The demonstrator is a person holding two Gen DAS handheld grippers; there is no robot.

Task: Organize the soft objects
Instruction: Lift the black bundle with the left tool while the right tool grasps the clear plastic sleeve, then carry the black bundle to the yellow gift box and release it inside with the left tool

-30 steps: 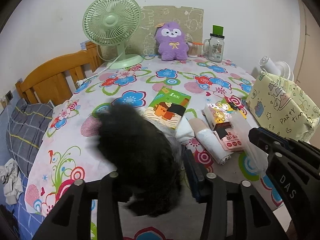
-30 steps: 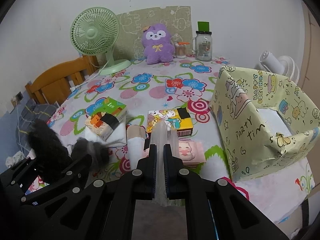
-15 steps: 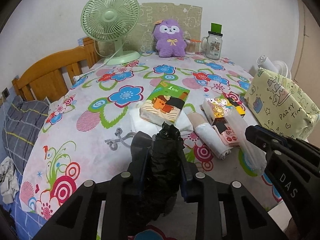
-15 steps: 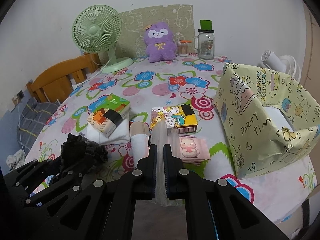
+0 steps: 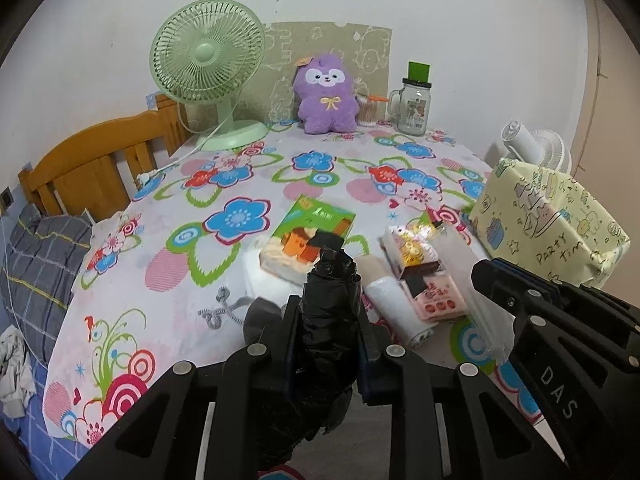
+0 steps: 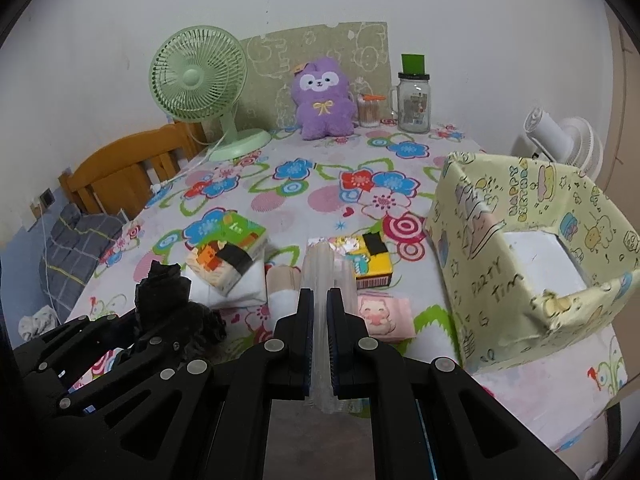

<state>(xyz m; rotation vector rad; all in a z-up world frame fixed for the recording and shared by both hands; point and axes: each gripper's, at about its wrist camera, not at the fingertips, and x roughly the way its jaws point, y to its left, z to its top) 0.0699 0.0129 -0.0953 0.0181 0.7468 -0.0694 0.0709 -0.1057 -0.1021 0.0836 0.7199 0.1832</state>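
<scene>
A crumpled black plastic bag (image 5: 330,280) sticks up between the fingers of my left gripper (image 5: 329,314), which is shut on it just above the near table edge. My right gripper (image 6: 319,300) is shut on a folded clear plastic bag (image 6: 320,264), and from the left wrist view it shows at the right with that bag (image 5: 476,292) hanging from it. Ahead on the flowered tablecloth lie a green tissue pack (image 5: 308,236), a white roll of bags (image 5: 396,308), a cartoon-printed pack (image 6: 356,256) and a pink tissue pack (image 6: 384,314).
An open box wrapped in yellow party paper (image 6: 480,264) stands at the right. At the back are a purple plush (image 5: 326,96), a green fan (image 5: 208,60) and a glass jar (image 5: 412,104). A wooden chair (image 5: 92,168) stands left of the table.
The left jaws closed on the black bag, which went from a loose blurred mass to a bunch squeezed between them. The right gripper kept still with its clear bag.
</scene>
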